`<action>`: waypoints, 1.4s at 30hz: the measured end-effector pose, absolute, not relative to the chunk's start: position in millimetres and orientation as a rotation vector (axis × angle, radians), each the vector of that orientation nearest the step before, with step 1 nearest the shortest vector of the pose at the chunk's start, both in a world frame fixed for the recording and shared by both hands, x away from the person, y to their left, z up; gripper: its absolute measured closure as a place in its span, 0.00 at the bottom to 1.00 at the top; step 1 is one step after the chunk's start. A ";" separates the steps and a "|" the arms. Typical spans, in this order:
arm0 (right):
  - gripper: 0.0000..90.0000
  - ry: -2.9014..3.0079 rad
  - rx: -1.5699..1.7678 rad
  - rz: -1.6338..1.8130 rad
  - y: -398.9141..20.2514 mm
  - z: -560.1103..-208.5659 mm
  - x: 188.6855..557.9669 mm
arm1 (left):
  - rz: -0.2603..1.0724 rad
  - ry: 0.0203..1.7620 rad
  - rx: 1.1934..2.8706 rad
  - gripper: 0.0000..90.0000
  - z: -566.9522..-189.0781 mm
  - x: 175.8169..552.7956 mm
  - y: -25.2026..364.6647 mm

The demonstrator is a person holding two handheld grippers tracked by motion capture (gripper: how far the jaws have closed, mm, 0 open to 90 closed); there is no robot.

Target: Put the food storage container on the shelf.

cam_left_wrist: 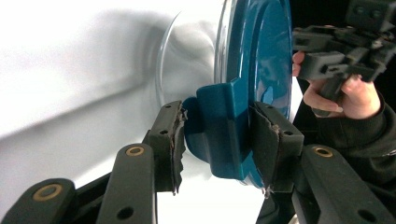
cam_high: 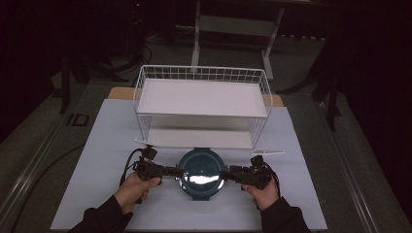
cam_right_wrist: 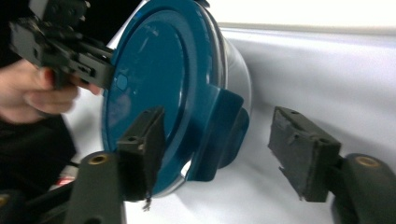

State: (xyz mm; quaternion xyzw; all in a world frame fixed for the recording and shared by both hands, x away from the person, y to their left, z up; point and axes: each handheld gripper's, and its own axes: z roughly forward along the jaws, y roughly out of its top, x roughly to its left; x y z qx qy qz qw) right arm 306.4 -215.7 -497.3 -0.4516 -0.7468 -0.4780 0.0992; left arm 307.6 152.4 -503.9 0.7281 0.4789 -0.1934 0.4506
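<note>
1. High view: a round container with a teal lid (cam_high: 201, 174) sits on the white counter (cam_high: 107, 145) near the middle of its near edge. The left gripper (cam_high: 171, 171) reaches its left side and the right gripper (cam_high: 232, 173) its right side, each carried by a hand coming up from the near edge.
2. High view, surroundings: a white wire shelf rack (cam_high: 201, 104) stands just behind the container, toward the far edge; its lower shelf comes close to the lid's far rim. A thin white strip (cam_high: 267, 152) lies on the counter by the rack's right front foot, near the right gripper. Black cables trail from both grippers.
3. Left gripper view: the jaws pinch the teal side clip (cam_left_wrist: 219, 133) of the lid, pads (cam_left_wrist: 173, 140) pressed against it on both sides. The clear bowl (cam_left_wrist: 187, 56) under the lid shows against the white counter. The other hand (cam_left_wrist: 345, 93) and its gripper are beyond the lid.
4. Right gripper view: the jaws stand spread on either side of the opposite teal clip (cam_right_wrist: 224, 130); one pad (cam_right_wrist: 144, 144) is in front of the lid's face, the other pad (cam_right_wrist: 301, 149) well apart from the clip, with bare counter between.
</note>
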 end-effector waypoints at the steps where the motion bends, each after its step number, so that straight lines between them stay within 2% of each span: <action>1: 0.45 -2.189 -1.332 -1.407 -216.0 -498.5 307.0 | -0.473 1.180 1.798 0.63 -503.6 306.2 152.2; 10: 0.58 -2.130 -1.292 -1.369 -215.6 -501.7 306.2 | -0.444 1.153 1.812 0.64 -501.6 298.5 151.9; 35: 0.62 -2.097 -1.335 -1.383 -212.3 -500.4 295.2 | -0.339 1.162 1.804 0.63 -497.2 284.0 148.1; 42: 0.62 -2.121 -1.317 -1.438 -213.0 -488.1 299.1 | -0.290 1.137 1.783 0.63 -484.7 287.4 147.5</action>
